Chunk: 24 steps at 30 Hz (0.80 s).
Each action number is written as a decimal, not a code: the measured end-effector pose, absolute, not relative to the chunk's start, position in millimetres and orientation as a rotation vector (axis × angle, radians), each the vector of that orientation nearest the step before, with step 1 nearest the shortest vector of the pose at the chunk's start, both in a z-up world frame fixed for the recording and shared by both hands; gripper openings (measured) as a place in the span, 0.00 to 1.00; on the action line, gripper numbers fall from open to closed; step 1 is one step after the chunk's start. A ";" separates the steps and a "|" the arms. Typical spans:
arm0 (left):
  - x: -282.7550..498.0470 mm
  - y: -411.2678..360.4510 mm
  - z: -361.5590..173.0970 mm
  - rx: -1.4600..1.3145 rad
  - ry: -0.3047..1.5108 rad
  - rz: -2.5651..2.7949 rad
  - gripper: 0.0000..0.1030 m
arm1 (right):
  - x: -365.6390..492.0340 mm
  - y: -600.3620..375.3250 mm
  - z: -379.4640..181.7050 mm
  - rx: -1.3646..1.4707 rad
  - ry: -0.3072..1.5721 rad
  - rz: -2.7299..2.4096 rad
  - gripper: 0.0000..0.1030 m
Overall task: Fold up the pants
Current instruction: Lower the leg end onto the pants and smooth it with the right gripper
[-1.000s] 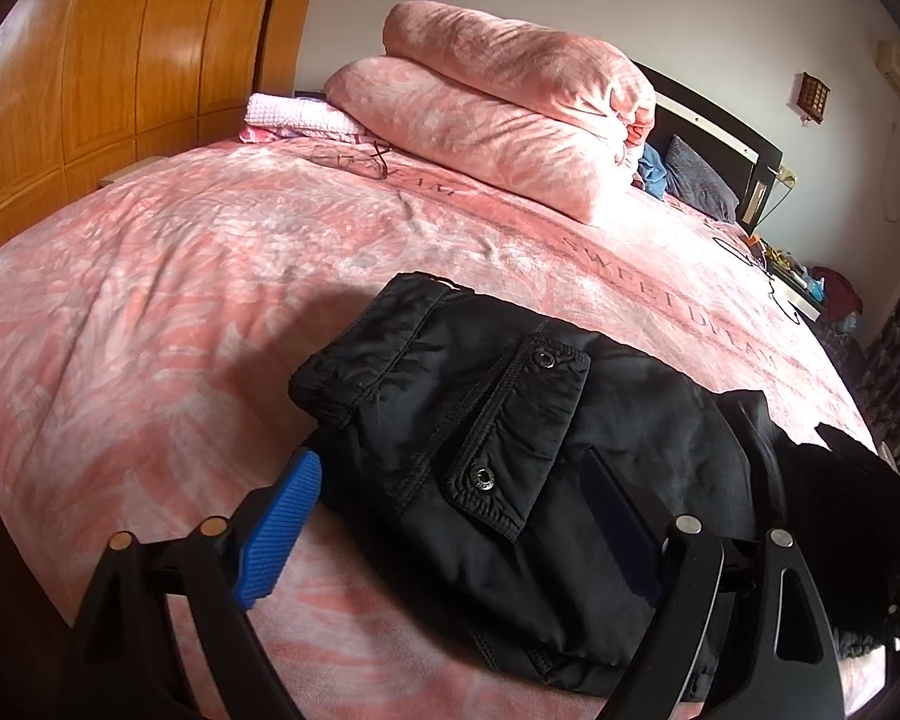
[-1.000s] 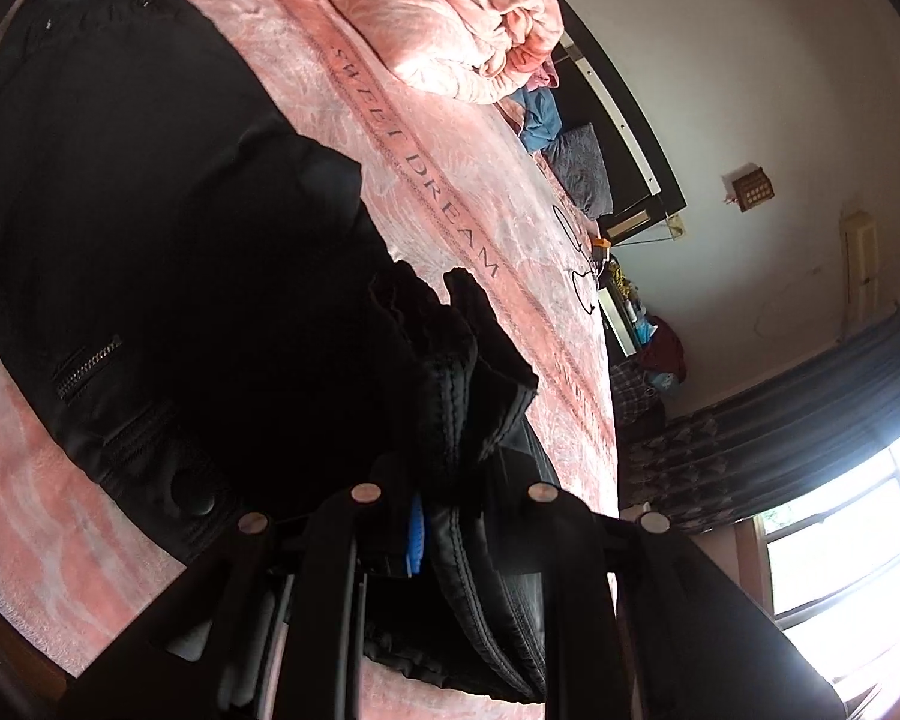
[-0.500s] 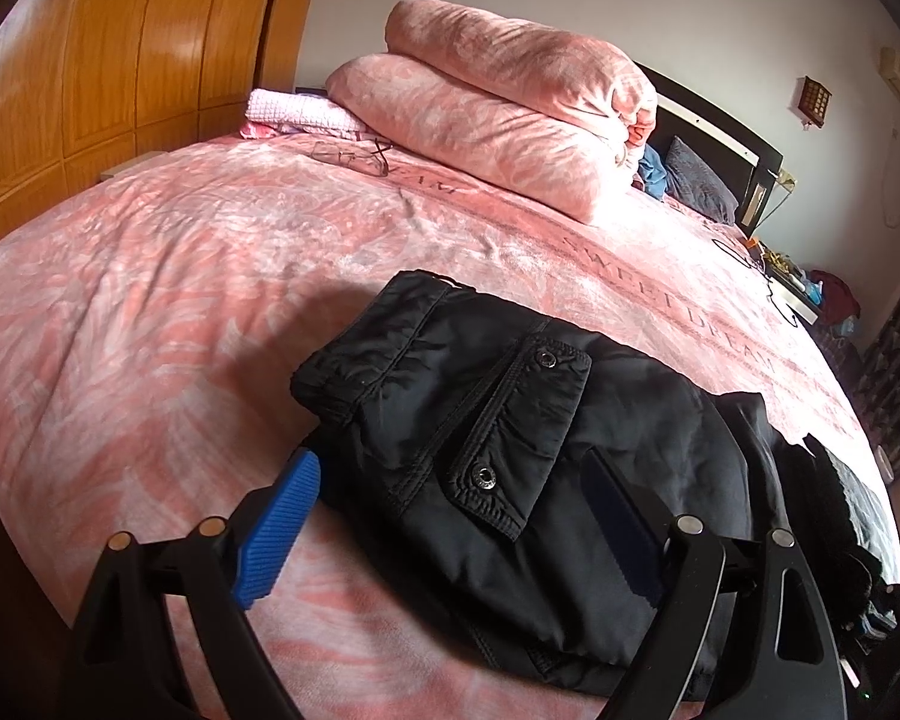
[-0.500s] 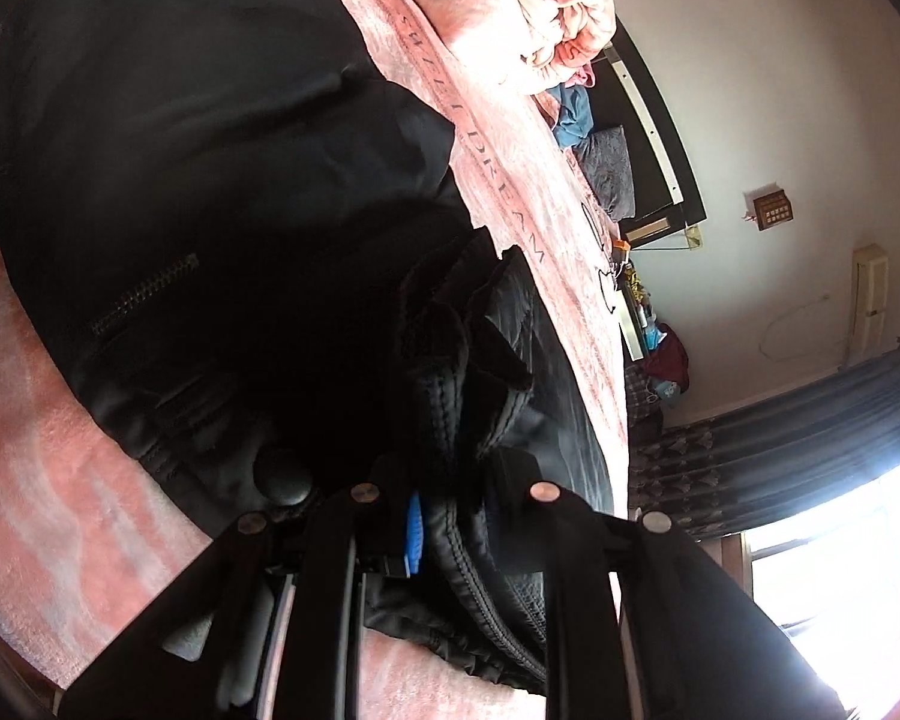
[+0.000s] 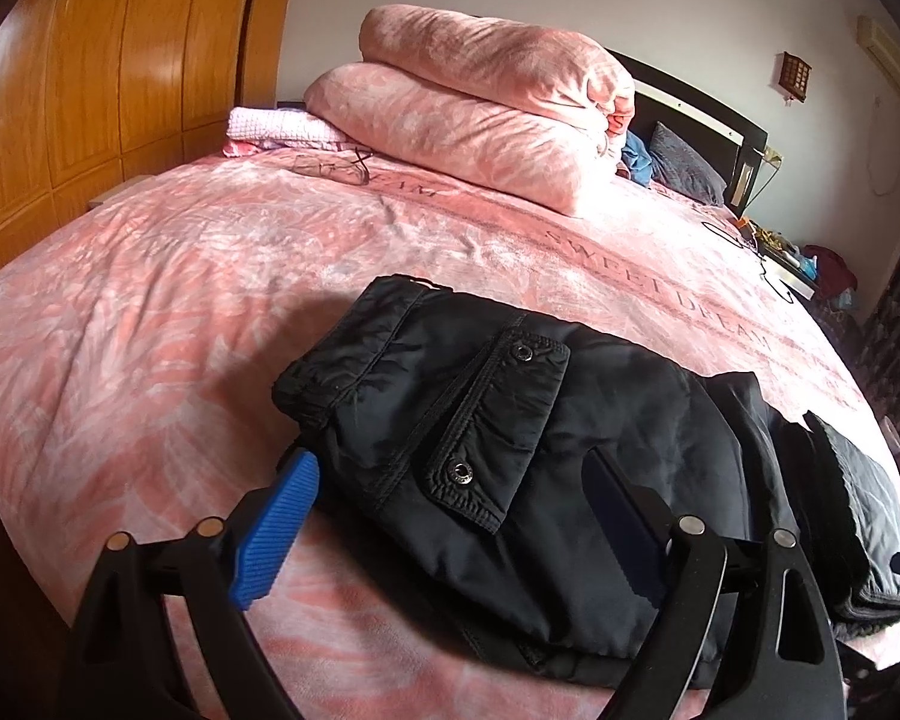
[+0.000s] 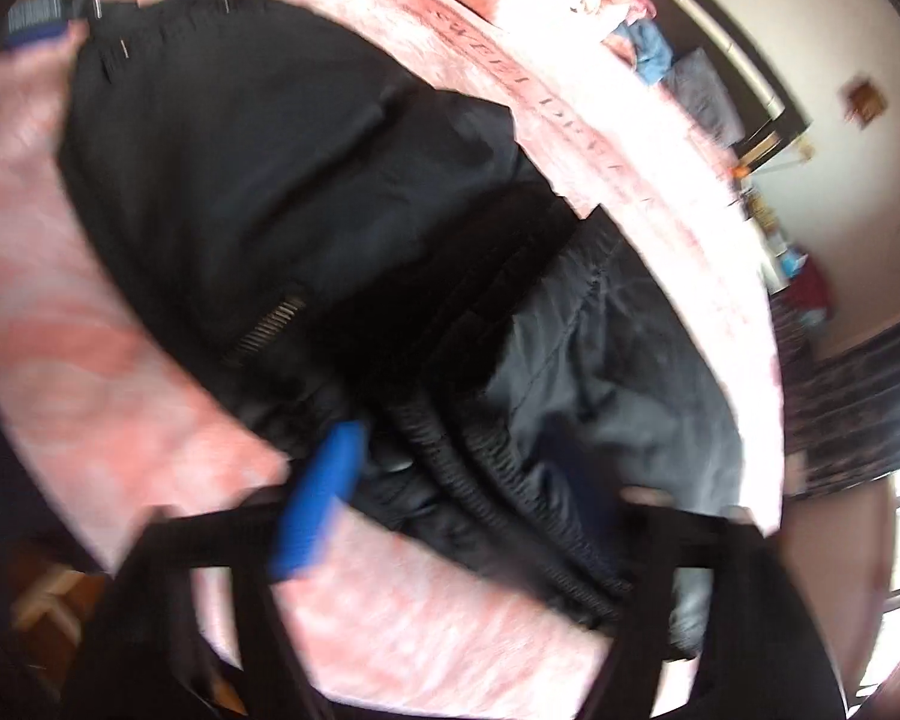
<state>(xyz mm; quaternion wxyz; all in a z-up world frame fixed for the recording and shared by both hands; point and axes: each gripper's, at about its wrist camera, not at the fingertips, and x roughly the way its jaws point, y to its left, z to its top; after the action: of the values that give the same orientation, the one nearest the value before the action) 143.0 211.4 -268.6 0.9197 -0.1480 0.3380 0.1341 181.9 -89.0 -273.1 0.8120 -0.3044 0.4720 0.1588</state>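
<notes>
Black padded pants (image 5: 510, 456) lie folded on the pink bedspread (image 5: 180, 300), waistband and snap pocket flap toward me. My left gripper (image 5: 450, 516) is open, its blue pads on either side of the pants' near edge, holding nothing. In the blurred right wrist view the pants (image 6: 306, 192) lie with the folded-over leg end and its ribbed cuffs (image 6: 498, 468) near the bed edge. My right gripper (image 6: 456, 498) is open, just above the cuffs; its blue left pad (image 6: 321, 498) shows and the right pad is dim.
Two folded pink quilts (image 5: 486, 102) are stacked at the head of the bed beside a pink towel (image 5: 276, 126). A wooden wardrobe (image 5: 90, 72) stands to the left. A dark headboard (image 5: 702, 120) and a cluttered nightstand (image 5: 792, 258) are at the far right.
My right gripper has opened and let go of the pants' leg end, which now lies on the folded pants. It has pulled back with fast motion. The left gripper has stayed still.
</notes>
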 end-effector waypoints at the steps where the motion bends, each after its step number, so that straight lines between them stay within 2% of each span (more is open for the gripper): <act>1: 143.4 210.6 -268.3 -0.300 0.696 0.276 0.88 | 184.2 -91.0 -262.8 -0.619 1.018 0.357 0.85; 7: 144.6 209.6 -268.4 -0.296 0.699 0.278 0.88 | 234.2 -122.9 -212.7 -0.271 1.101 0.323 0.81; 13: 150.5 210.0 -271.4 -0.296 0.726 0.275 0.88 | 290.9 -130.2 -238.5 -0.118 1.242 0.234 0.77; 16: 150.6 210.8 -271.2 -0.300 0.725 0.272 0.88 | 302.8 -129.3 -258.2 -0.118 1.305 0.206 0.68; 17: 150.9 211.2 -271.2 -0.300 0.724 0.272 0.88 | 304.1 -130.1 -263.4 -0.115 1.321 0.206 0.63; 18: 150.7 211.7 -271.2 -0.301 0.722 0.272 0.88 | 304.1 -131.1 -266.6 -0.108 1.332 0.211 0.51; 19: 150.8 211.9 -271.3 -0.302 0.724 0.272 0.88 | 303.3 -131.9 -270.0 -0.101 1.341 0.221 0.45; 21: 151.3 212.5 -271.6 -0.306 0.728 0.272 0.88 | 302.3 -133.7 -274.6 -0.076 1.356 0.258 0.21; 22: 151.8 212.9 -271.9 -0.309 0.732 0.271 0.88 | 299.9 -133.5 -272.8 -0.080 1.347 0.264 0.21; 24: 151.1 213.8 -271.8 -0.314 0.734 0.270 0.88 | 294.2 -136.1 -267.4 -0.082 1.322 0.273 0.12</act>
<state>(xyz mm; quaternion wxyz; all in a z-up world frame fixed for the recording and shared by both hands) 151.1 213.8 -271.8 0.9125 -0.1526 0.3560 0.1312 294.2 -136.1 -267.4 0.7801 -0.0381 0.6117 0.1262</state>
